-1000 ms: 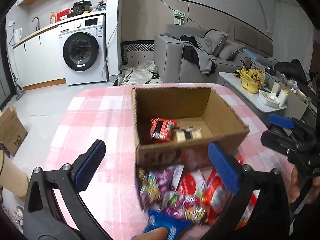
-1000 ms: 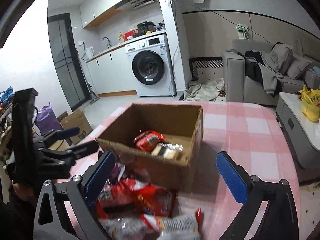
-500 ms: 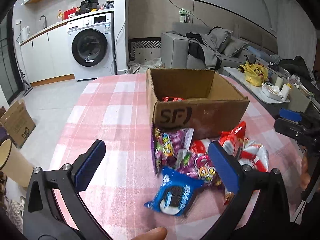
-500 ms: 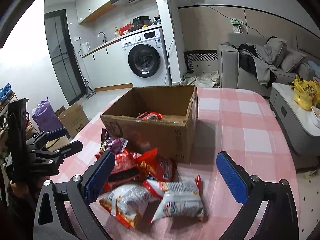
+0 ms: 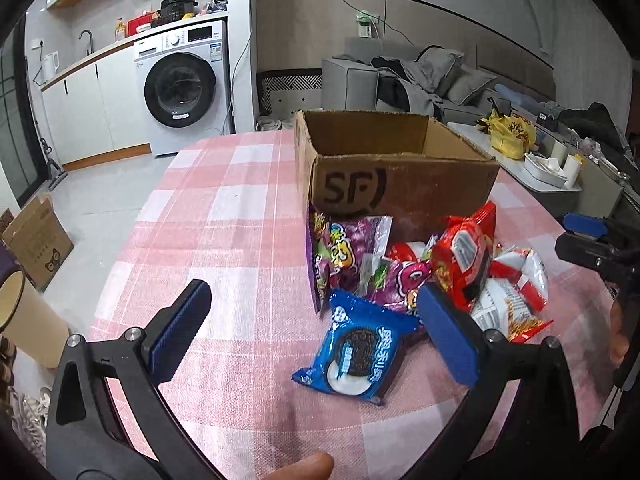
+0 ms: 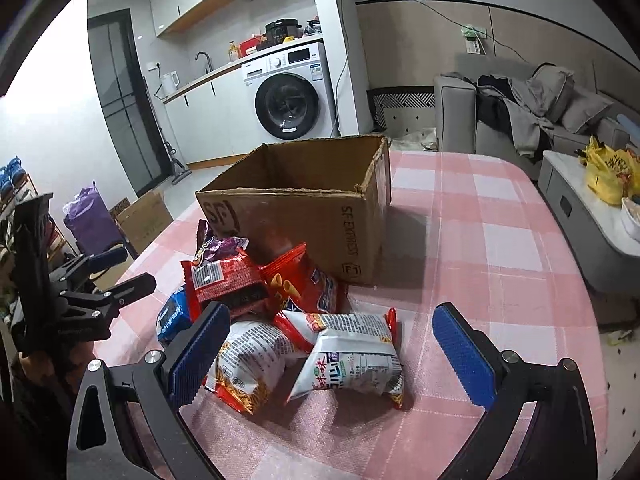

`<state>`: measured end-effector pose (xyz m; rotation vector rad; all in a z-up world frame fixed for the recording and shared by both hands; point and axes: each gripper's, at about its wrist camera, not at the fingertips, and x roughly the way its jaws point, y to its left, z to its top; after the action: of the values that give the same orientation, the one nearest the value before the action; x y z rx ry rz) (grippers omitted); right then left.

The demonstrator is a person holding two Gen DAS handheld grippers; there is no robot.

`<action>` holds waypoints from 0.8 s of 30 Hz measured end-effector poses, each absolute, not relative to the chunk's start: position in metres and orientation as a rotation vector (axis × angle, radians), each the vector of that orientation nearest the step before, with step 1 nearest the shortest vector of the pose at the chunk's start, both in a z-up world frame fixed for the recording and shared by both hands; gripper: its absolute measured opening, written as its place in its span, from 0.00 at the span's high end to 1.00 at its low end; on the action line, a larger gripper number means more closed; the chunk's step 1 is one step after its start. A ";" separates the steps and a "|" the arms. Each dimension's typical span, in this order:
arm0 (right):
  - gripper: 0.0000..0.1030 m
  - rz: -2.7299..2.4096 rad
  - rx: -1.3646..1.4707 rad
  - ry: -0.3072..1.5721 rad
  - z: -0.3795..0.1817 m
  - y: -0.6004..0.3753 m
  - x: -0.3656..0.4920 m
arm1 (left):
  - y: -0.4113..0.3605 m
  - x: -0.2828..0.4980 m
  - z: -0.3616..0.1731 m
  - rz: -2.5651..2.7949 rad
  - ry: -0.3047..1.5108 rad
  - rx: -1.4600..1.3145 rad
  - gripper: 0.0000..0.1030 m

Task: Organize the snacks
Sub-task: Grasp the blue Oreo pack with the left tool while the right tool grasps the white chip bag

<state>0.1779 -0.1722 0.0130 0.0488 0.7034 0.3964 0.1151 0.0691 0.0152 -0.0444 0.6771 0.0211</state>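
An open cardboard box (image 5: 400,184) (image 6: 304,208) marked SF stands on the pink checked table (image 5: 224,240). In front of it lies a heap of snack packets: a blue cookie pack (image 5: 356,356) (image 6: 172,316), purple candy bags (image 5: 348,256), red packets (image 5: 464,264) (image 6: 228,284) and white-and-red packets (image 6: 352,360). My left gripper (image 5: 316,328) hangs open just above and before the blue cookie pack, holding nothing. My right gripper (image 6: 332,344) is open over the white-and-red packets, also holding nothing. Each gripper shows at the edge of the other's view.
A paper cup (image 5: 24,320) stands at the table's left edge. Beyond the table are a washing machine (image 5: 184,84), a grey sofa (image 5: 404,76) with clothes, a low side table (image 5: 520,160) with a yellow bag, and cardboard boxes (image 5: 36,236) on the floor.
Both grippers have pulled back and down from above the box toward the near table edge. The box's inside is no longer visible, and the snack heap now lies sharp before the fingers.
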 end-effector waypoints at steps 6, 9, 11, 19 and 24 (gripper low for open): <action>0.00 0.395 0.063 0.745 0.003 -0.176 0.181 | 0.068 0.118 0.007 0.003 0.704 -0.023 0.01; 0.00 0.396 0.069 0.766 -0.002 -0.177 0.184 | 0.067 0.118 0.004 -0.021 0.713 -0.023 0.01; 0.00 0.391 0.070 0.781 -0.006 -0.176 0.187 | 0.066 0.118 0.001 -0.024 0.718 -0.012 0.01; 0.00 0.366 0.095 0.824 -0.021 -0.181 0.196 | 0.070 0.124 -0.016 -0.048 0.773 -0.033 0.01; 0.00 0.372 0.105 0.828 -0.024 -0.184 0.198 | 0.068 0.130 -0.027 -0.068 0.809 -0.027 0.01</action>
<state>0.1982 -0.1836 -0.0239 0.1053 0.8280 0.3717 0.1300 0.0683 -0.0274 -0.0273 0.8091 -0.0676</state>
